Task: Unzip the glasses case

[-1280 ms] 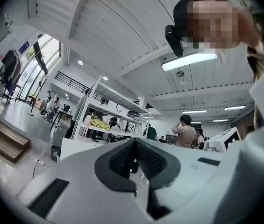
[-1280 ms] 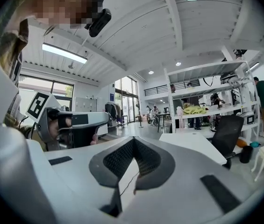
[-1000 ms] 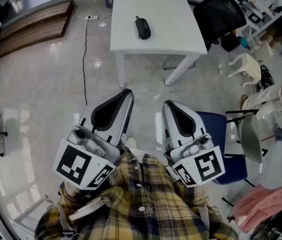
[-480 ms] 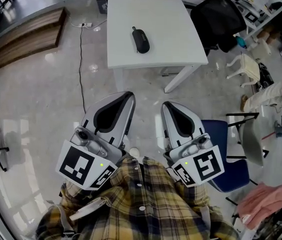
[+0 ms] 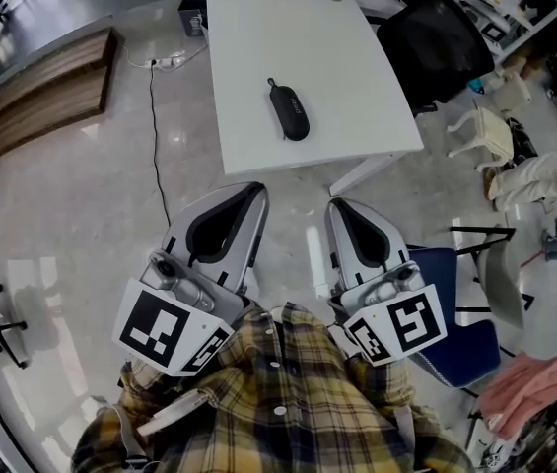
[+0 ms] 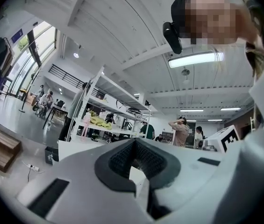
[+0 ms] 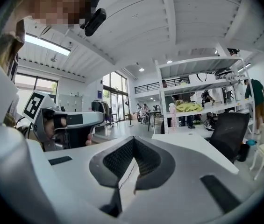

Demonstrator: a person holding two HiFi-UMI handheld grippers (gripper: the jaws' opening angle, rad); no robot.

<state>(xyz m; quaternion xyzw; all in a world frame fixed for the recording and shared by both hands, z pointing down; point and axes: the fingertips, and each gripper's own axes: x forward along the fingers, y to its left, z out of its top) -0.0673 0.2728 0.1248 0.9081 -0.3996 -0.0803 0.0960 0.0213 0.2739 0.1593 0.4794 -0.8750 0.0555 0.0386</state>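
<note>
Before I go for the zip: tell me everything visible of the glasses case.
The glasses case is black, elongated and round-ended, apparently closed, with a small tab at its far end. It lies flat and diagonal on the white table, touching nothing else. Its zip is too small to make out.

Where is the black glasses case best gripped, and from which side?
Probably across the narrow width of the glasses case, coming from the near edge of the table: it lies flat and slim, its far end angled left.
</note>
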